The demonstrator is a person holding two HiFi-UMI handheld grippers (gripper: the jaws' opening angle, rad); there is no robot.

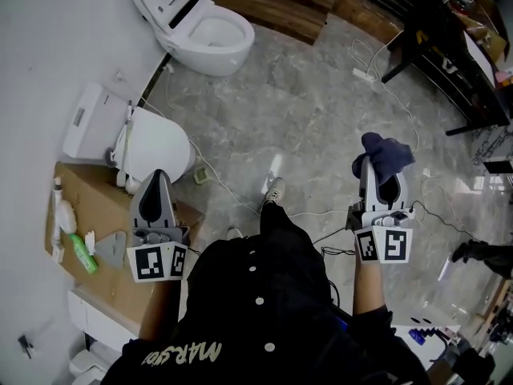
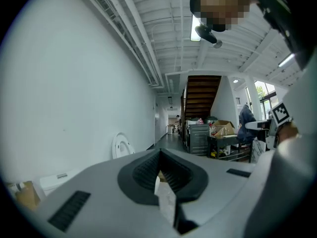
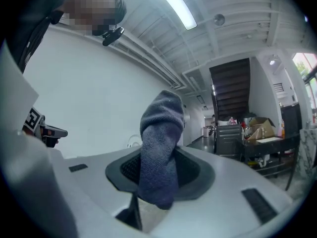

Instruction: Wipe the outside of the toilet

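Right hand-held gripper (image 1: 380, 176) is pinched on a dark blue cloth (image 1: 386, 156). Left hand-held gripper (image 1: 158, 180) is pressed together w/ nothing btwn. Toilet (image 1: 210, 40) is seen well ahead by the white wall, not yet reached. Approx. best approach: cloth is laid flat on the bowl's outer side & gripped firmly. Floor (image 1: 304, 111) is glossy grey stone, crossed by cables (image 1: 377, 79). A cardboard box (image 1: 108, 247) is seen at left.

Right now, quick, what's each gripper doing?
Left gripper: closed, empty.
Right gripper: closed on the cloth.
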